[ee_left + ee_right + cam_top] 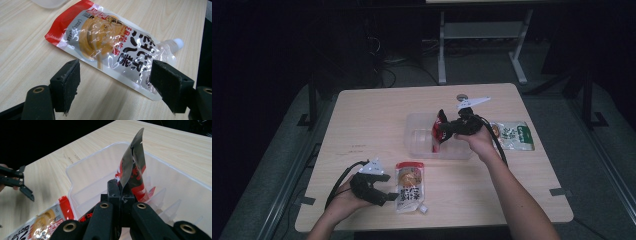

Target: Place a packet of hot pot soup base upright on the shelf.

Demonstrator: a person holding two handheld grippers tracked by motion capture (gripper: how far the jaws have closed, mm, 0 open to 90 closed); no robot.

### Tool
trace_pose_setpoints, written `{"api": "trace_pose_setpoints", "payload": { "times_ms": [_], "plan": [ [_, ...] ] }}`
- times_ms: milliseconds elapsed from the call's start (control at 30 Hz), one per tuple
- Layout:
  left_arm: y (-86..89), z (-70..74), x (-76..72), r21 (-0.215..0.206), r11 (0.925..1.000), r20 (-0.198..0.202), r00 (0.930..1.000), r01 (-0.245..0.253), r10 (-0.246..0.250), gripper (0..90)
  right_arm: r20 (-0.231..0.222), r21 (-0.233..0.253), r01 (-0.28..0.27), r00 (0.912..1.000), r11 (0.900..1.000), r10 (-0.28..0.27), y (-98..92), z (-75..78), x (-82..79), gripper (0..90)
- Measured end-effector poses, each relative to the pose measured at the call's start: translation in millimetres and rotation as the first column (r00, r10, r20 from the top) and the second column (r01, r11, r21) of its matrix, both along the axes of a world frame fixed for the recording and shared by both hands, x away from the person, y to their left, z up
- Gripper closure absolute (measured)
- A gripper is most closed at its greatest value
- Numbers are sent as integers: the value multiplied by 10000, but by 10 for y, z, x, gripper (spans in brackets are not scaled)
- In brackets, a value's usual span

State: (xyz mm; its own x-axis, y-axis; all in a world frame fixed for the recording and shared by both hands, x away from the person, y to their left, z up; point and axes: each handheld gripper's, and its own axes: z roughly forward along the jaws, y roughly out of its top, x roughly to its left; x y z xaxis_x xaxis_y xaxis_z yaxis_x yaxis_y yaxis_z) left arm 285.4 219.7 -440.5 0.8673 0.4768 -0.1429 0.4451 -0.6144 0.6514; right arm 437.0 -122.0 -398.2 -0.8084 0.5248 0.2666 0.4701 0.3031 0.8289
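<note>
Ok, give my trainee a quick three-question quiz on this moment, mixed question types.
1. True or false: the right gripper is shut on the red and silver foil pouch.
2. Multiple choice: the clear plastic bin stands A) on the floor, B) on the light wooden table, C) in the person's left hand.
3. Fill in: the left gripper has its jaws ____ beside the orange noodle-print spouted pouch.

Key: 1 true, held over the bin. 2 B. 3 open, not gripping the pouch that lies flat on the table.
</note>
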Motion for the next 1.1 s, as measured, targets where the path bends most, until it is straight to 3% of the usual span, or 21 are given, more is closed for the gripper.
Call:
{"api": "trace_pose_setpoints", "payload": {
  "times_ms": [267,300,400,533,700,867,1100],
  "plan": [
    [-1,-9,-4,-32,10000,-86,10000,4,-4,240,-188,66,272,9995,9996,-271,15,-7,57,851],
    [-1,-9,-3,-31,10000,-95,10000,-3,2,240,-261,102,471,9986,9988,-468,8,-3,59,788],
    [-2,-12,-2,-37,10000,-105,9999,-9,9,240,-323,169,445,9985,9989,-440,0,0,61,736],
    [0,-8,4,70,10000,-77,9999,69,-69,240,-382,51,580,9976,9983,-578,21,27,34,576],
    [1,-12,1,-11,10000,-68,10000,2,-2,240,-147,67,889,9959,9960,-888,-21,94,-13,386],
    [1,-7,0,-67,9999,-55,10000,-77,76,240,-5,359,750,9972,9965,-750,-137,219,-97,282],
    [2,-1,1,9,10000,-30,10000,-25,25,240,73,338,430,9990,9985,-433,-205,297,-217,260]
  ]
}}
